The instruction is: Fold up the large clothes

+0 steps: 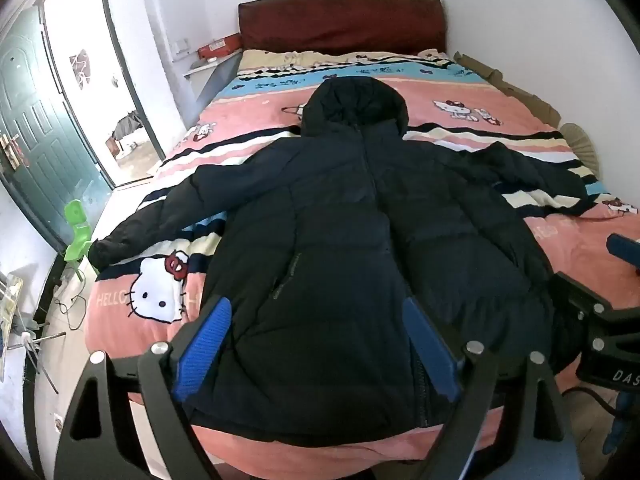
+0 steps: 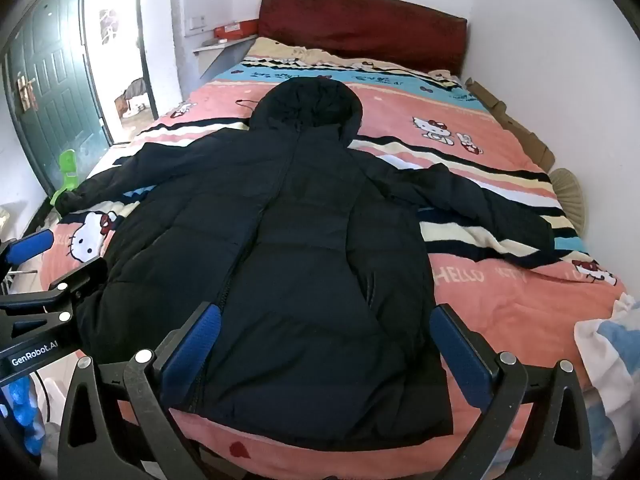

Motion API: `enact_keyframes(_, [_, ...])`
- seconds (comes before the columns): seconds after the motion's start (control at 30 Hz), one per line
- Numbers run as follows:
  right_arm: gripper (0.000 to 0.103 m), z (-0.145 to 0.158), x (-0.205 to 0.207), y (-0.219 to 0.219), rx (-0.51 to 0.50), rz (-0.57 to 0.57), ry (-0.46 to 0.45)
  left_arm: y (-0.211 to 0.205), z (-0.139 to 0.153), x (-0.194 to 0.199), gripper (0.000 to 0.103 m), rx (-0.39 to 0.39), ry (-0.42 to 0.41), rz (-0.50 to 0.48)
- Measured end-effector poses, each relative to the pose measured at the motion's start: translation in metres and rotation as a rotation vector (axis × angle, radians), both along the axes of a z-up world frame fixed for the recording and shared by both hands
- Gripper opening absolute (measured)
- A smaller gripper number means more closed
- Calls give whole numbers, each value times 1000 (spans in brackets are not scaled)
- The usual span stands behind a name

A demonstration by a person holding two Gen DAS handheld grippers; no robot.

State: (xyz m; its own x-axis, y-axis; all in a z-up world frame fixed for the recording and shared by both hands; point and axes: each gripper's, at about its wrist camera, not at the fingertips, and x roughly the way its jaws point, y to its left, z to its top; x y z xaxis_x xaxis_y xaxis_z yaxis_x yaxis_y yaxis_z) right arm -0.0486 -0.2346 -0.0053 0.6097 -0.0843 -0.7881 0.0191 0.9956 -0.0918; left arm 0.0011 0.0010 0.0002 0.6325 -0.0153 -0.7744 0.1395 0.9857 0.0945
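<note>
A large black hooded puffer jacket (image 1: 340, 232) (image 2: 296, 248) lies flat on the bed, zip side up, hood toward the headboard and both sleeves spread out to the sides. My left gripper (image 1: 318, 316) hovers open above the jacket's lower left half, its blue pads (image 1: 204, 344) wide apart with nothing pinched between them. Over the lower right half my right gripper (image 2: 326, 324) is open too, its blue-padded fingers (image 2: 460, 348) framing the hem area. Each gripper shows at the edge of the other's view: the right one (image 1: 624, 252), the left one (image 2: 30, 246).
The bed (image 1: 460, 100) carries a pink cartoon-cat cover (image 2: 500, 292) and a dark red headboard (image 2: 360, 28). A green plastic chair (image 1: 78, 236) stands left of the bed by an open green door (image 1: 36, 128). White and blue cloth (image 2: 612, 344) lies at the bed's right corner.
</note>
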Motion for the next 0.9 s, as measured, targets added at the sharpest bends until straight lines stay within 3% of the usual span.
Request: enact_keyframes(0.9, [102,-5,8,4,-29,25,-16,-1,-7,7,88,-13,3,-8])
